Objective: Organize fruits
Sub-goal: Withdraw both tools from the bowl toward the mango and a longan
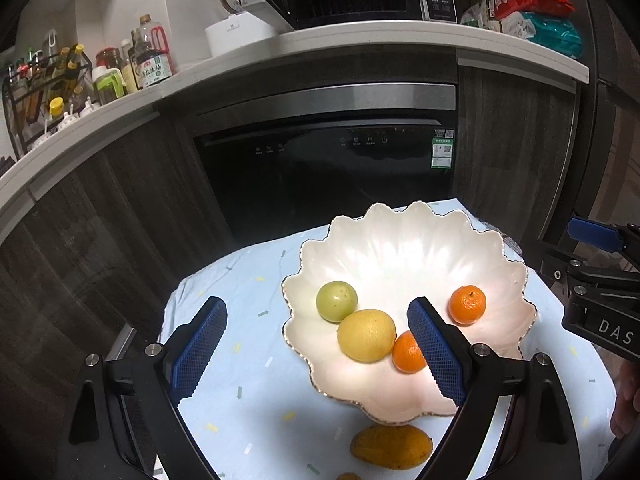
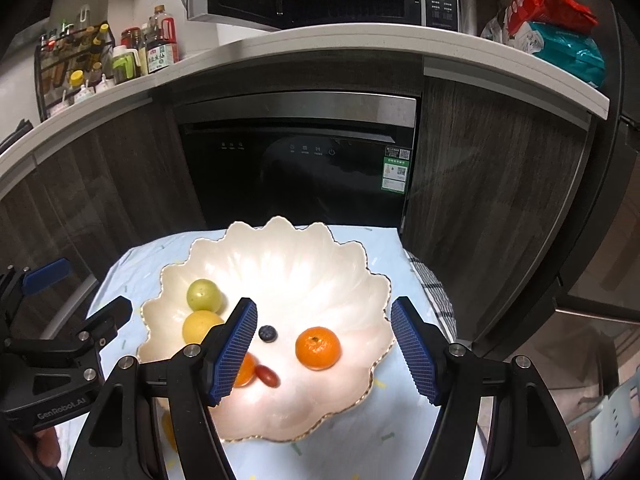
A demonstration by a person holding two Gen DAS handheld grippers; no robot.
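Note:
A white scalloped bowl (image 1: 400, 248) (image 2: 288, 256) stands on a light blue cloth. Inside lie a green fruit (image 1: 336, 301) (image 2: 204, 295), a yellow lemon (image 1: 367, 335) (image 2: 200, 325), two mandarins (image 1: 467, 304) (image 2: 318, 348) (image 1: 408, 353) (image 2: 246, 372), a blueberry (image 2: 267, 333) and a small red fruit (image 2: 267, 375). A mango (image 1: 391, 446) lies on the cloth in front of the bowl. My left gripper (image 1: 316, 344) hangs open over the bowl's near left side, holding nothing. Over the bowl's near middle, my right gripper (image 2: 324, 350) is open and empty too.
The cloth-covered table (image 1: 248, 280) is small, with its edges close on all sides. Behind it stands a black dishwasher (image 1: 328, 168) under a white counter (image 1: 360, 40) with bottles, a microwave and bags. A checked towel (image 2: 436, 296) hangs at the table's right edge.

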